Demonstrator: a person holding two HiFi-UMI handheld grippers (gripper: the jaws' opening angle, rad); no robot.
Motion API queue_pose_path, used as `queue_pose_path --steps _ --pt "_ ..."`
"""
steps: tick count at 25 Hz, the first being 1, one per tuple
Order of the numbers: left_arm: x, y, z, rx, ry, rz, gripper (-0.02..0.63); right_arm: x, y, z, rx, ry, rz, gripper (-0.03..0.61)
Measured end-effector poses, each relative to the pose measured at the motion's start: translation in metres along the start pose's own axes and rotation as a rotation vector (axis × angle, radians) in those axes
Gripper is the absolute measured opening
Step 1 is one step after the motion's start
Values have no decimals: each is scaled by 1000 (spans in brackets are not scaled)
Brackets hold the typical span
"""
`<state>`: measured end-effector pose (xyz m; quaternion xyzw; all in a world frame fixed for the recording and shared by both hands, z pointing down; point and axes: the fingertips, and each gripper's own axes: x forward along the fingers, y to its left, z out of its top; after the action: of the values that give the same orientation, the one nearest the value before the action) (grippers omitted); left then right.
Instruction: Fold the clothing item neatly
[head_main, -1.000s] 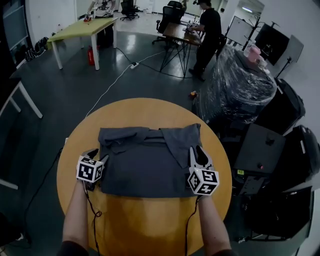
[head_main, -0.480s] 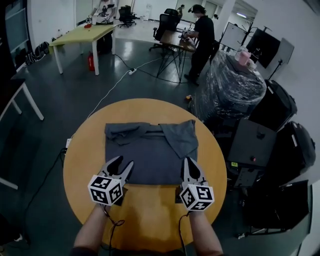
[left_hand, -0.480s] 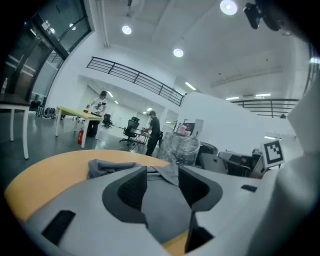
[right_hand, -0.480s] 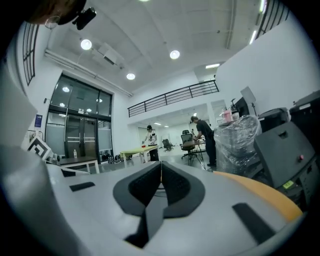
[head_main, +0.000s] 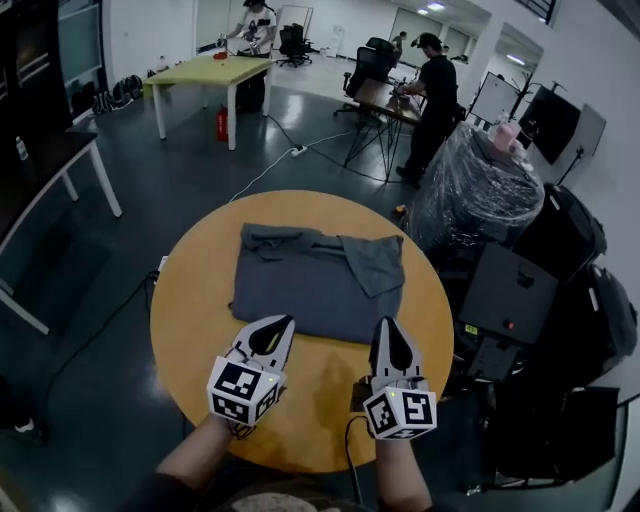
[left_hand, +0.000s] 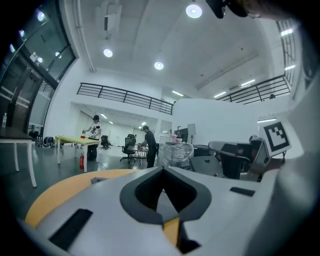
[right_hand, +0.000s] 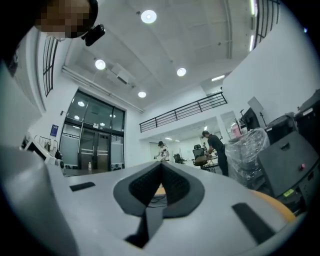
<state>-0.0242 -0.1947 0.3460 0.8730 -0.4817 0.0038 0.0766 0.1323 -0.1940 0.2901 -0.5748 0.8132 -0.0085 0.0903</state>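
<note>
head view. item one: dark grey cloth garment (head_main: 310, 285), flat at the centre of the round orange wooden table (head_main: 195, 320), with one flap turned over toward the table's far right.
item two: left gripper (head_main: 283, 322), over the table's near side, tip near the garment's hem. its jaws have just closed together with nothing between them.
item three: right gripper (head_main: 388, 323), likewise just closed and empty.
risk: reaching in with the jaws together would likely shove the hem and rumple the fold.

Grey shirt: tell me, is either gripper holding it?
No: the left gripper and right gripper are both shut, with no cloth of the grey shirt between them.
</note>
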Motion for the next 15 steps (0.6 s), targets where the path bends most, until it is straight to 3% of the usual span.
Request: queue_pose_path --steps 4,7,15 --pt "-41 -62 -2 6 1 -14 9 -60 10 8 38 8 48 -11" --pt "-71 -104 -11 34 11 -15 9 -106 17 0 26 42 85 -11" --pt "-151 -199 -43 11 31 3 9 -232 33 -1 -1 83 150 -11"
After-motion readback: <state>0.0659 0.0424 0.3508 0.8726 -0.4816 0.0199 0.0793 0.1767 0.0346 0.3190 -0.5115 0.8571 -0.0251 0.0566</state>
